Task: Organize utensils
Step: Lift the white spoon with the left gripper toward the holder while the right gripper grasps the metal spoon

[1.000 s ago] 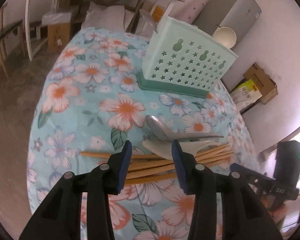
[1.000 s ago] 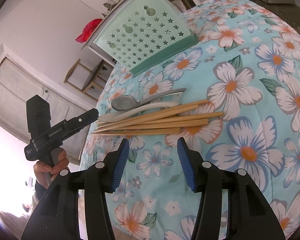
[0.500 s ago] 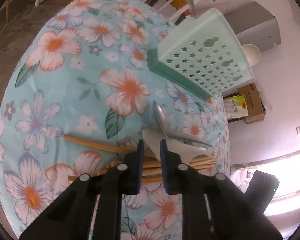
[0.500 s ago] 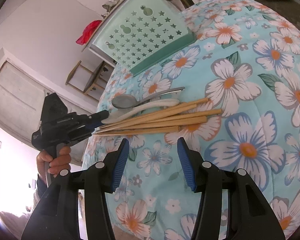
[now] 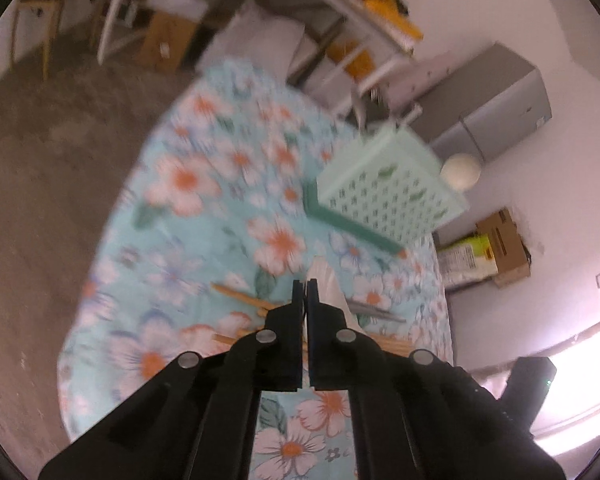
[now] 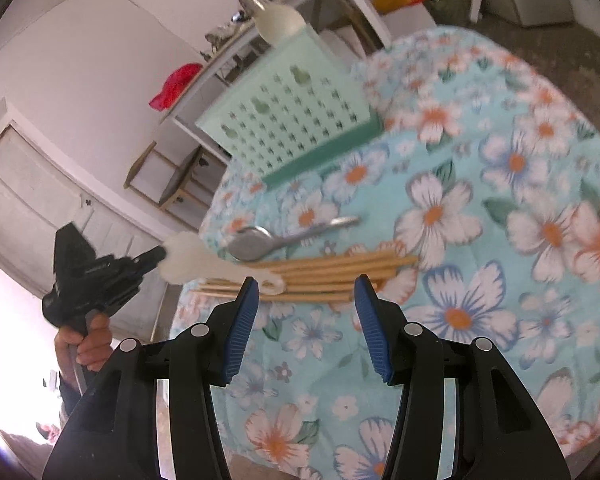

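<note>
We find the left gripper [image 5: 305, 286] closed on the white spoon [image 6: 204, 266]. Its jaws have just been closing, and the pads now pinch the bowl end of the spoon between them. In the right wrist view the spoon's long axis runs from the gripper tip on the left toward the lower right. The bowl sits at the jaws, and the hooked handle end lies over the chopsticks [image 6: 320, 274]; whether it touches them we cannot tell. In the left wrist view the spoon [image 5: 324, 280] shows just beyond the pads, pointing away from the camera.

The right gripper [image 6: 306, 292] stands with its jaws apart and nothing between them. It hovers above the floral tablecloth [image 6: 480, 240], just short of the chopsticks.

The chopsticks lie in a bundle, long axis across the right wrist view. The metal spoon [image 6: 268, 240] lies just behind them, bowl to the left and handle to the right.

The green basket [image 6: 292, 120] stands farther back on the tablecloth, well apart from the utensils.

A hand [image 6: 86, 340] holds the left gripper's grip at the left edge of the right wrist view.
</note>
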